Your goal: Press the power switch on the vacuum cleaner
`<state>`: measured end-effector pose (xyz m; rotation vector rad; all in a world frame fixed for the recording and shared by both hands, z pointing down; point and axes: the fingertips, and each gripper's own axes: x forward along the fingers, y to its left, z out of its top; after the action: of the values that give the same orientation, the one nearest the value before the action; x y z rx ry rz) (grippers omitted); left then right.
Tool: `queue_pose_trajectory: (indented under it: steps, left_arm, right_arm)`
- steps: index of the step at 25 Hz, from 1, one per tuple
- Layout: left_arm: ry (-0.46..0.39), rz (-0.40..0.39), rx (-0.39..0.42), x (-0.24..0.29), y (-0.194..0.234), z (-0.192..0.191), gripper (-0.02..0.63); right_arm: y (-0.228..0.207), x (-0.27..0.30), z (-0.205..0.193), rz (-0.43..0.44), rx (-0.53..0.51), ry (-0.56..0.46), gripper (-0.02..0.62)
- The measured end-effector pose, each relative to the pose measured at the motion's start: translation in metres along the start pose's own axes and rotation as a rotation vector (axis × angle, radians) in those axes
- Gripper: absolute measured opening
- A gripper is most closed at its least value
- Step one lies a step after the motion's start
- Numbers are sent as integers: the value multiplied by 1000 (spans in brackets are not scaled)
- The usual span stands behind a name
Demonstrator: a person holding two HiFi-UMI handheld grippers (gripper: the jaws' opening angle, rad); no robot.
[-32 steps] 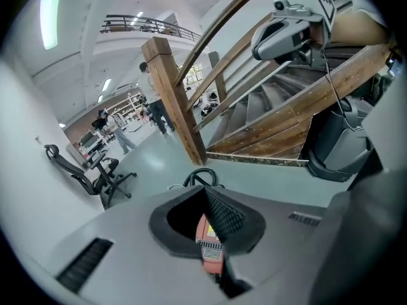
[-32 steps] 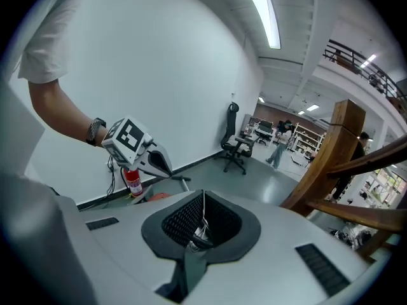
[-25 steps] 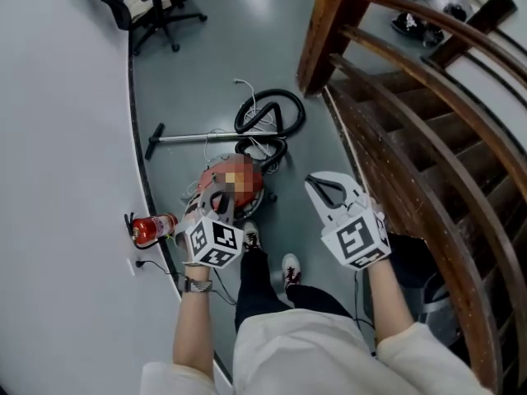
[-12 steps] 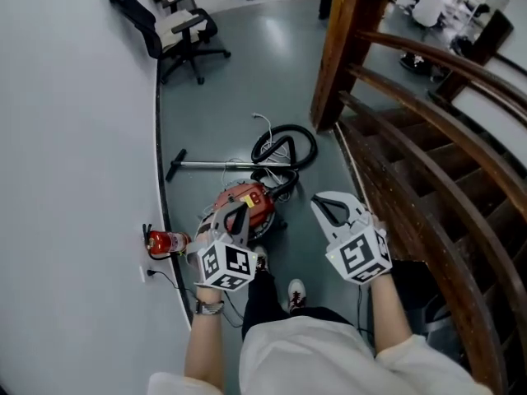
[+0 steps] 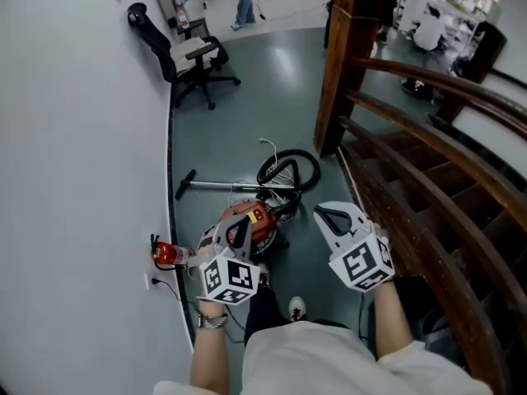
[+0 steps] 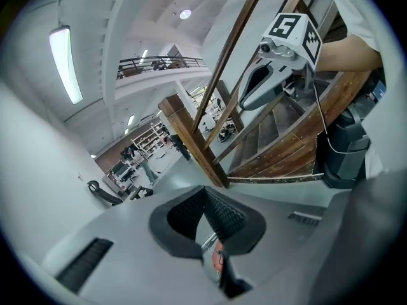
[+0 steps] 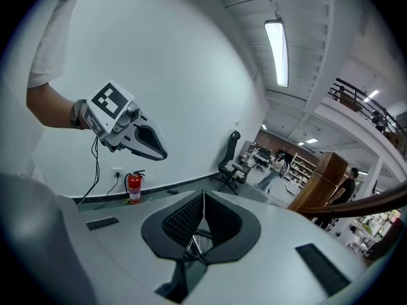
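Observation:
The red canister vacuum cleaner [image 5: 249, 221] lies on the grey floor by the curved white wall, its black hose [image 5: 288, 171] coiled behind it. My left gripper [image 5: 238, 230] hangs in the air above the canister's near side, jaws shut and empty. In the left gripper view only a sliver of the red vacuum cleaner [image 6: 217, 263] shows below the shut left gripper [image 6: 205, 193]. My right gripper [image 5: 328, 213] is held to the right of the vacuum, above bare floor, also shut on nothing. The right gripper [image 7: 203, 197] shows its pads meeting in its own view.
The vacuum's metal wand [image 5: 222, 186] lies across the floor to the left. A red fire extinguisher [image 5: 169, 253] stands by the wall. A wooden staircase [image 5: 412, 188] with its newel post [image 5: 346, 56] fills the right. An office chair [image 5: 193, 60] stands farther off.
Both grippers have risen away from the vacuum, which now sits lower against them. The head view has tilted up, showing more of the room beyond. Both stay shut.

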<state>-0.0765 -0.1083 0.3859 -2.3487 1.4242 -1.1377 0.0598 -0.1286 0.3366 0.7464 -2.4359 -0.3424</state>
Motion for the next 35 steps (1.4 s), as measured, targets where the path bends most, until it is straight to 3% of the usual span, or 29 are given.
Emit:
queue_pose_trajectory:
  steps: [16, 29, 35]
  left_arm:
    - [-11, 54, 55, -68, -22, 37, 2]
    - [-65, 76, 89, -115, -5, 65, 2]
    - [-80, 89, 112, -143, 12, 62, 2]
  right_arm:
    - [15, -52, 53, -36, -85, -116, 29]
    - [17, -75, 99, -47, -136, -138, 29]
    - [44, -72, 128, -15, -169, -155, 29]
